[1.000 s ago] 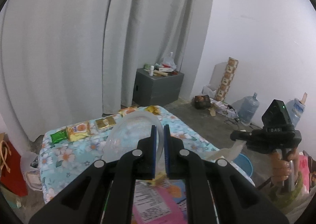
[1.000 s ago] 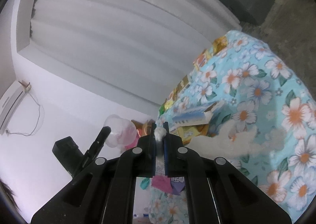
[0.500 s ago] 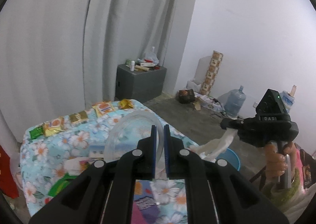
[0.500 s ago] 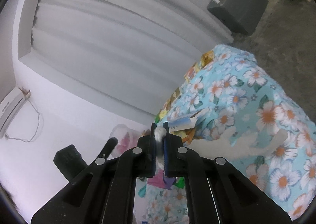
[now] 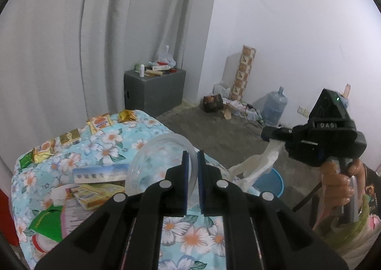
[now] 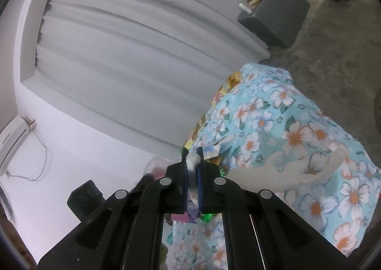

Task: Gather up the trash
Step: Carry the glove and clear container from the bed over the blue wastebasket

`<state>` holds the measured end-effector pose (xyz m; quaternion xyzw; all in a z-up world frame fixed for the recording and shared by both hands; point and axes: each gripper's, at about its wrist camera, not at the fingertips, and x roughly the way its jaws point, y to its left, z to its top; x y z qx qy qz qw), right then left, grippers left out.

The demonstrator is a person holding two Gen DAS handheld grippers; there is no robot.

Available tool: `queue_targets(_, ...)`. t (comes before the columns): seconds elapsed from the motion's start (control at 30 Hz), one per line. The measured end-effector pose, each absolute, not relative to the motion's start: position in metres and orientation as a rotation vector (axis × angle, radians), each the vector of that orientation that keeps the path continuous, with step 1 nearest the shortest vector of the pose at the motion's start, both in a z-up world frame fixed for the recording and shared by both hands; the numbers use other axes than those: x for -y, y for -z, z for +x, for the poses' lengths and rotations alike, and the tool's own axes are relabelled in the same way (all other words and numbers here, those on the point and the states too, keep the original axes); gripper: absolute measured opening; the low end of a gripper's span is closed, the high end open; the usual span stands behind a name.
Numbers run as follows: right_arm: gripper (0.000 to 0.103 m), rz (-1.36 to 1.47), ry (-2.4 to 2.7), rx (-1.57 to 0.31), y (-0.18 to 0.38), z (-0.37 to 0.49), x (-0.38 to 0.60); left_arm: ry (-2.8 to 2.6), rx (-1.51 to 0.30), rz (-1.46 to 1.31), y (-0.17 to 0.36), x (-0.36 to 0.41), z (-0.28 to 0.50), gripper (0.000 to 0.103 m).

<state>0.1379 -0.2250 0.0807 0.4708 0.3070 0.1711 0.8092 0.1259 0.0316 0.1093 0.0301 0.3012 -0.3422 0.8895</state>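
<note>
In the left wrist view my left gripper (image 5: pixel 192 158) is shut on the rim of a clear round plastic container (image 5: pixel 159 162), held upright above the floral-cloth table (image 5: pixel 109 141). To the right, a hand holds my right gripper (image 5: pixel 268 135), shut on a long white tissue (image 5: pixel 259 165) that hangs over a blue bucket (image 5: pixel 271 182) on the floor. In the right wrist view the right gripper (image 6: pixel 192 159) pinches a wad of the tissue (image 6: pixel 193 160), whose blurred tail (image 6: pixel 297 171) trails across the table (image 6: pixel 262 112). The left gripper's body (image 6: pixel 88 196) shows at lower left.
Snack wrappers (image 5: pixel 98 122) line the table's far edge, with a flat box (image 5: pixel 97 174) and a green packet (image 5: pixel 46 222) nearer. Beyond stand a grey cabinet (image 5: pixel 154 90), a water jug (image 5: pixel 273 109), a tile stack (image 5: pixel 243 72) and grey curtains (image 5: pixel 95 32).
Both grippers have swung to the right, away from the table's middle, each still holding its item. The table has slid left in the left view and the blue bucket shows more fully.
</note>
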Motion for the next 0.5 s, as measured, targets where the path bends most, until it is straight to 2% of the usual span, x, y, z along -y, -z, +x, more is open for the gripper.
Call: queue_targets(0.5, 0.004, 1.030, -0.305, -0.632, -0.076, 0.124, 0.246, 0.711, -0.632, 0.187, -0.090, 0.022, 0.120, 0.007)
